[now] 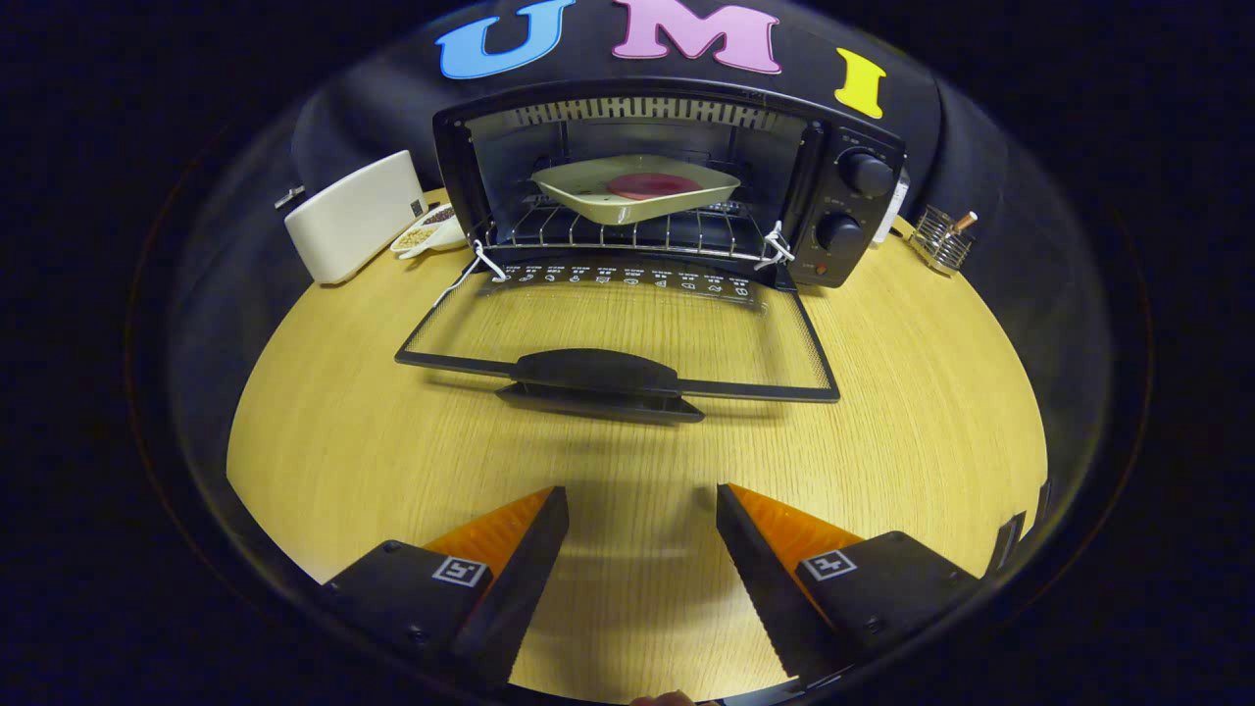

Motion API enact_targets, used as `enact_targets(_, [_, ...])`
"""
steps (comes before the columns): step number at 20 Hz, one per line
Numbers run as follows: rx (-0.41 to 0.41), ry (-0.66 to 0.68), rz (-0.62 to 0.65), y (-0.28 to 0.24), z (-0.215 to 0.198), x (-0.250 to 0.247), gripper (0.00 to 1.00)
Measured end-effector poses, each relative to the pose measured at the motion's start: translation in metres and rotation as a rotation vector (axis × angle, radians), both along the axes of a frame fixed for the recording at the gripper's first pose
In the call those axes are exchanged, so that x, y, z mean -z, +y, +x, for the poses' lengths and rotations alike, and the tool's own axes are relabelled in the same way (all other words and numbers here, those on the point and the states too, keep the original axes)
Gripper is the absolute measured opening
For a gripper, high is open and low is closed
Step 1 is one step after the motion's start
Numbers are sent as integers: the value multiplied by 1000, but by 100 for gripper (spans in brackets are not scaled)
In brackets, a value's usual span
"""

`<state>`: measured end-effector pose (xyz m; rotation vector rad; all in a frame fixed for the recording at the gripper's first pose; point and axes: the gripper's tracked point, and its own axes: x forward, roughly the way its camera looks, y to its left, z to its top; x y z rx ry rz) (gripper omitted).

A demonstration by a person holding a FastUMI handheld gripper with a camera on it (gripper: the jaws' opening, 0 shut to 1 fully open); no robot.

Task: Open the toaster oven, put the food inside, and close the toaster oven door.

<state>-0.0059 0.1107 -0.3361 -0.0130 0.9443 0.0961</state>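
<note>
**Food in the oven, door down, fingers spread and empty**

We see our gripper [642,495] held low over the wooden worktop [343,431], its two fingers [529,549] spread wide apart with only bare wood between them. They pinch nothing and touch nothing.

Ahead of the fingers, well beyond their tips, stands the toaster oven [667,186] against the booth's dark wall. Its glass door [627,333] is swung fully down and lies flat toward us, nearly level with the worktop, with its dark handle [598,378] at the near edge, the part of the oven closest to our fingers. A gap of open worktop separates the handle from the fingertips.

Inside the oven's open cavity, a pale square dish [598,191] sits on the wire rack [627,233], roughly centred. On the dish lies the food [652,185], a flat reddish round piece. To the right of the cavity we see the oven's control panel with two dark knobs [868,174], one above the other.

Left of the oven, a white boxy appliance [353,216] stands on the worktop, and between it and the oven sits a small white dish [431,233] holding grains or seeds. Right of the oven, near the worktop's far edge, is a small wire holder [941,238] with something brown sticking out of it; we cannot tell what that is.
</note>
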Motion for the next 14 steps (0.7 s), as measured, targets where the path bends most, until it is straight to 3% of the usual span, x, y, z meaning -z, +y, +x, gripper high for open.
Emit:
enact_targets(8, [25, 0, 23, 9, 38, 4, 100])
enact_targets(14, [69, 8, 42, 10, 42, -2, 100])
